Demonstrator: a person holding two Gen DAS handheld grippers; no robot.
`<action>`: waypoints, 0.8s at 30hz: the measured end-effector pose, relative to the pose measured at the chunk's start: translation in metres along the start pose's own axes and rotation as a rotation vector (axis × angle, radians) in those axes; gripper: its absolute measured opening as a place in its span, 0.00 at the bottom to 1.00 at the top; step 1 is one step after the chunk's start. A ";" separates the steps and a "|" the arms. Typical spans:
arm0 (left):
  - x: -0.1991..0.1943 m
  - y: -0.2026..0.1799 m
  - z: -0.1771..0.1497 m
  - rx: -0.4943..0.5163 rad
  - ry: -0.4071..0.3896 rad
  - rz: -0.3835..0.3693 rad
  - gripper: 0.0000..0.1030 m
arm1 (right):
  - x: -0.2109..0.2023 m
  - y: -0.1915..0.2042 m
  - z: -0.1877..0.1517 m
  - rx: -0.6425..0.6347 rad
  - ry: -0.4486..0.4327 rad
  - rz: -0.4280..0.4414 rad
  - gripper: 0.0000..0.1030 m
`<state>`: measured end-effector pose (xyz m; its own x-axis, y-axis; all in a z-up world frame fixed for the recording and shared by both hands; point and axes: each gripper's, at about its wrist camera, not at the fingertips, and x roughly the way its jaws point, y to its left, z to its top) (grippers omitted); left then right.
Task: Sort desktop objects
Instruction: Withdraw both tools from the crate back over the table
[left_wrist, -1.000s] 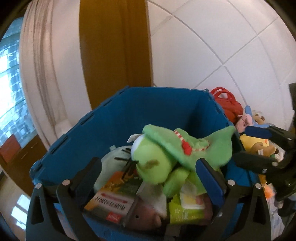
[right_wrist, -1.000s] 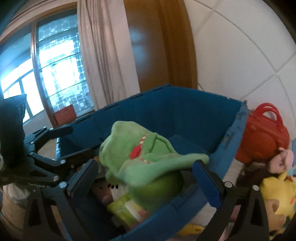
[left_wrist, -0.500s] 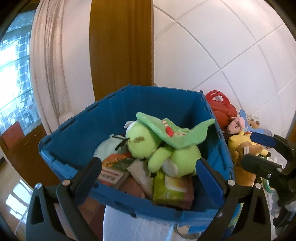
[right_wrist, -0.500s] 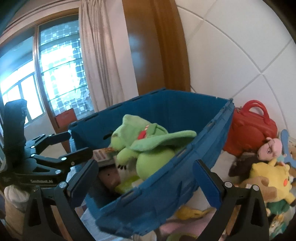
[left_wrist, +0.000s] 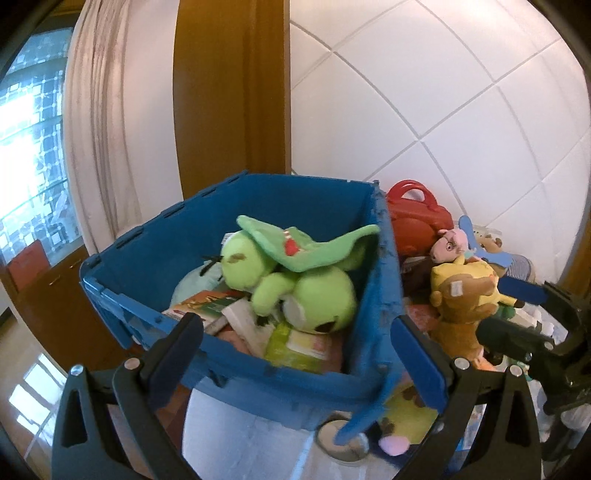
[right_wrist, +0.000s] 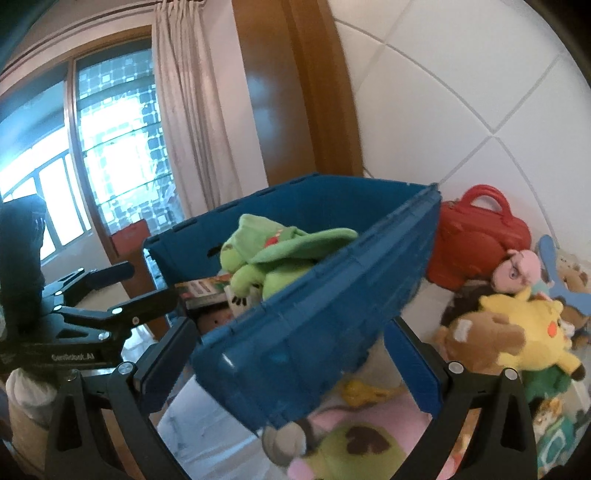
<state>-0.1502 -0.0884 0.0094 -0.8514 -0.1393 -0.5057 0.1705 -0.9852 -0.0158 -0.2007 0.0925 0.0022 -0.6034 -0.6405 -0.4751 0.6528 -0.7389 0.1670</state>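
A blue plastic crate (left_wrist: 280, 373) stands on the white table; it also shows in the right wrist view (right_wrist: 317, 332). A green plush frog (left_wrist: 295, 280) lies on top of books and packets inside it, also seen in the right wrist view (right_wrist: 273, 254). My left gripper (left_wrist: 295, 350) is open and empty, held back in front of the crate's near wall. My right gripper (right_wrist: 288, 358) is open and empty, beside the crate's long side. Each gripper shows in the other's view, the right one (left_wrist: 532, 317) and the left one (right_wrist: 110, 291).
A red toy case (right_wrist: 476, 236) stands against the tiled wall. A pile of plush toys lies right of the crate, with a yellow one (right_wrist: 528, 332) and a brown one (left_wrist: 461, 306). A green and pink plush (right_wrist: 343, 450) lies under the crate's near corner. A window and curtain are left.
Both grippers have pulled back and up from the crate. The green frog, between the left fingers a second ago, now lies loose in the crate.
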 end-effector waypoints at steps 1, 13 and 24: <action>-0.002 -0.008 -0.001 -0.006 -0.001 -0.003 1.00 | -0.006 -0.005 -0.004 0.002 -0.001 0.001 1.00; -0.004 -0.157 -0.035 0.036 0.062 -0.079 1.00 | -0.093 -0.117 -0.060 0.091 0.011 -0.035 1.00; 0.029 -0.261 -0.050 0.098 0.166 -0.138 1.00 | -0.153 -0.232 -0.103 0.214 0.035 -0.167 1.00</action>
<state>-0.1948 0.1696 -0.0445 -0.7685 0.0077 -0.6398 0.0022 -0.9999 -0.0146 -0.2127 0.3838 -0.0524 -0.6757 -0.5010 -0.5407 0.4315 -0.8635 0.2609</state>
